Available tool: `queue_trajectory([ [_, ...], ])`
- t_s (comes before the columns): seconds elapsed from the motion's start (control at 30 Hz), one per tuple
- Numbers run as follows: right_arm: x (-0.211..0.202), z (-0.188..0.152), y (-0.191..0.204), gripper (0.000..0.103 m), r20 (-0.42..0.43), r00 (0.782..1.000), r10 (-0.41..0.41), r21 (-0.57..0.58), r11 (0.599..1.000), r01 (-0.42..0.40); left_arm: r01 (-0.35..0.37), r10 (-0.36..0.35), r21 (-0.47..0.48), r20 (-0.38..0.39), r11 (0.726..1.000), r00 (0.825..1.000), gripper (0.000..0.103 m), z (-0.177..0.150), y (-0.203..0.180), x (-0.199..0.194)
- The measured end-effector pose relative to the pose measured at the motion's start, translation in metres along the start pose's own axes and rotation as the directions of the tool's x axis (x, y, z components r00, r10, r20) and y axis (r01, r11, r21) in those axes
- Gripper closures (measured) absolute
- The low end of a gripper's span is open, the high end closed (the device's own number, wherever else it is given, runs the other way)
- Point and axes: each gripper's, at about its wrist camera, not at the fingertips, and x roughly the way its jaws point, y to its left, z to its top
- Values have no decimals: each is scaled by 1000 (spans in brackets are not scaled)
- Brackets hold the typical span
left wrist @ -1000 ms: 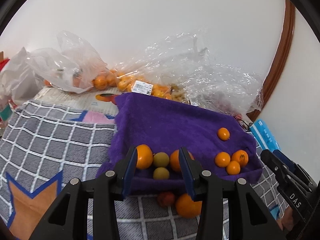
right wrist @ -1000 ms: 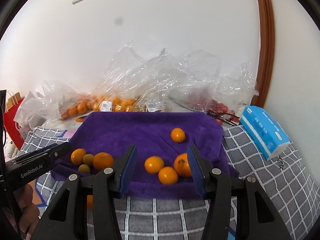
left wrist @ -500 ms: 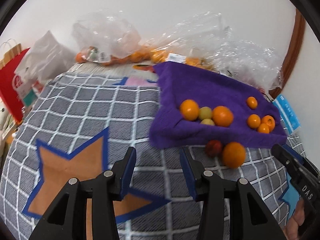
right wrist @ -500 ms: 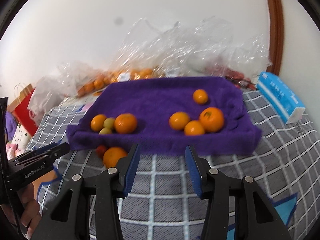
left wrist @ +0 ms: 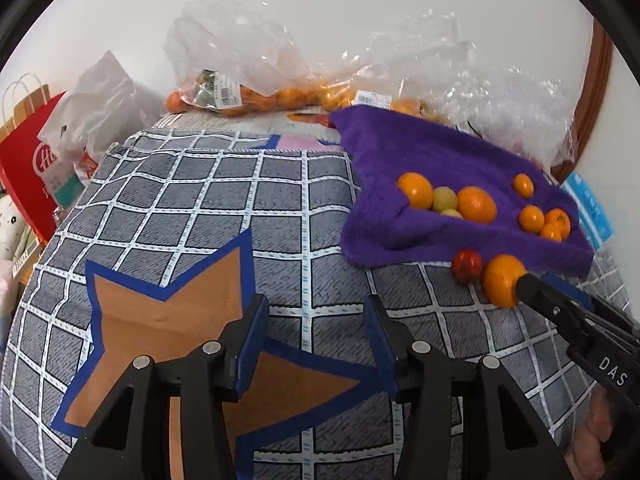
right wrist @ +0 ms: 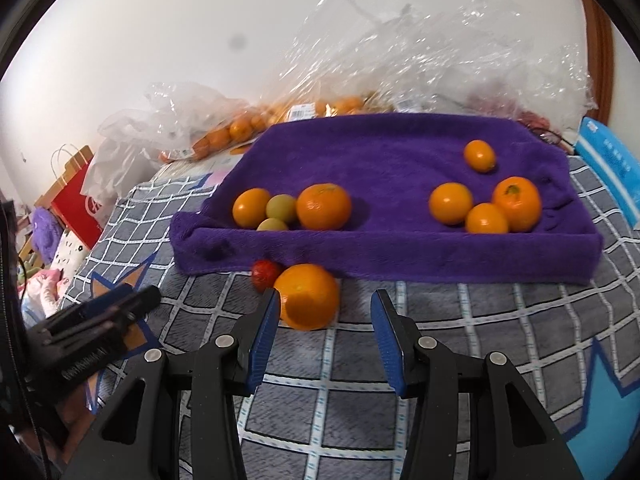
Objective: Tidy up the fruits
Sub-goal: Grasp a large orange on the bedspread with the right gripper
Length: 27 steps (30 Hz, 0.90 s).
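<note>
A purple towel (right wrist: 384, 160) lies on the checked cloth and carries two groups of fruit: oranges with greenish plums (right wrist: 281, 208) on the left, several oranges (right wrist: 486, 204) on the right. A big orange (right wrist: 307, 296) and a small red fruit (right wrist: 265, 273) lie on the cloth just before the towel's front edge. My right gripper (right wrist: 324, 312) is open, its left finger beside the big orange. My left gripper (left wrist: 314, 320) is open and empty over the checked cloth, left of the towel (left wrist: 432, 168). The big orange also shows in the left wrist view (left wrist: 502, 285).
Clear plastic bags of oranges (left wrist: 256, 92) lie along the wall behind the towel. A red paper bag (left wrist: 28, 152) stands at the far left. A blue tissue pack (right wrist: 612, 160) lies right of the towel. The grey checked cloth (left wrist: 200, 220) has orange star shapes.
Both grippers have pulled back from the towel. The left one swung left over the checked cloth. The right one dropped toward the big orange on the cloth.
</note>
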Motion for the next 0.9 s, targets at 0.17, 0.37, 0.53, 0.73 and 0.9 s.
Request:
queue_trajectory([
  [0.17,10,0,4,55,-17,1000,-15,-20,1000,15,16,-16,-42,14,999,1000,56,-1,7,-2],
  [0.37,15,2,6,53,-20,1000,-13,-27,1000,12,21,-19,-74,28,997,999,56,-1,12,-3],
  [0.53,20,1,11,53,-34,999,-6,-47,999,5,43,-42,-76,16,996,999,56,-1,12,-2],
  [0.73,27,2,9,54,-72,997,0,-29,1000,-2,40,-39,-46,24,998,999,56,-3,6,-4],
  [0.9,25,1,6,62,-61,998,9,-20,1000,-10,39,-38,-34,26,999,999,56,-2,5,-5],
])
